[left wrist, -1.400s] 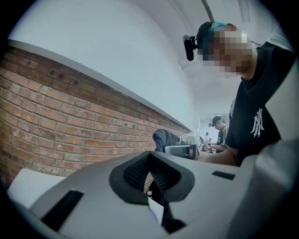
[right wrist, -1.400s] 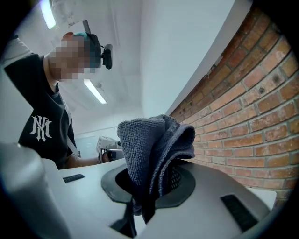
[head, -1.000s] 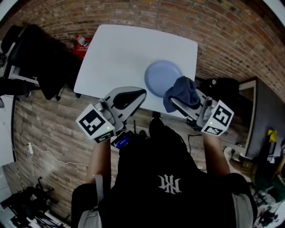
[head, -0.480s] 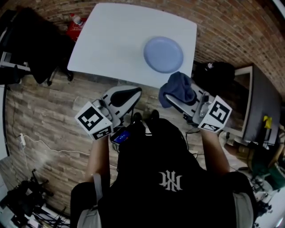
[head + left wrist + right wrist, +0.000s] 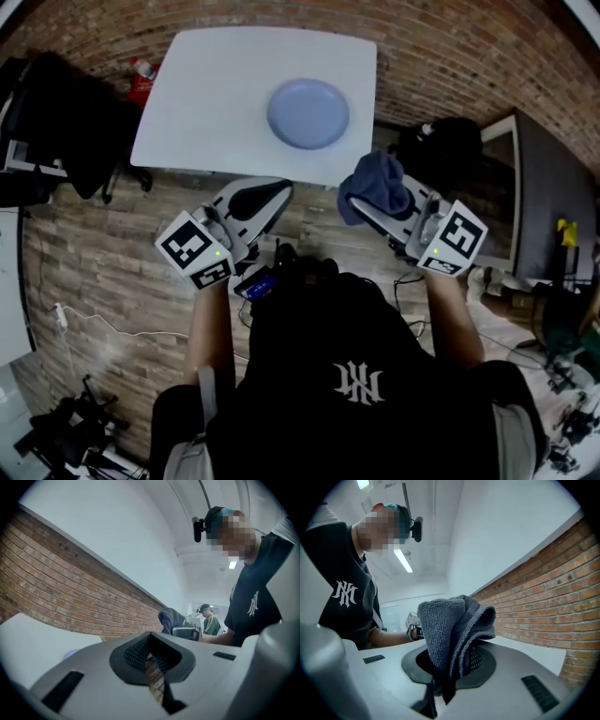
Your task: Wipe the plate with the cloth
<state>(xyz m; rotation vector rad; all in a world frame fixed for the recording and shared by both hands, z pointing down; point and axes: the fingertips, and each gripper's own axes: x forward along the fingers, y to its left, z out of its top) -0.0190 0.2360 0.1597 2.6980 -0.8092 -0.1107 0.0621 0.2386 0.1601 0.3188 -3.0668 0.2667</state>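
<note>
**Right tongs** (image 5: 446,665): clamped on a fold of the dark grey cloth (image 5: 452,623). The cloth stands up out of the pinch in a loose bunch and droops over the tips. In the head view, these tongs sit off the counter, just outside its near right corner, with brick floor beneath them.

**Left tongs** (image 5: 152,660): pressed together, with nothing between the pads. In the head view, their tips lie at about the near edge of the counter (image 5: 206,103), left of centre.

**Plate** (image 5: 307,113): pale blue, round and lying flat on the white counter, right of centre and set back from the near edge. Nothing rests on it and neither pair of tongs touches it.

**Governing relation:** in the head view, the plate lies ahead of both tongs and between their 2 lines of reach. From the cloth it is forward and to the left, across the counter's near edge. From the empty tongs it is forward and slightly to the right. The 2 appear about equally near, but only the right tongs carry the cloth. As the plate is round, it has no long axis and imposes no approach direction.

**Assessment:** wiping has not begun. The cloth must go forward and leftward over the edge, then down onto the plate face. The left tongs are placed to steady the near rim if the plate slides on the smooth counter.
</note>
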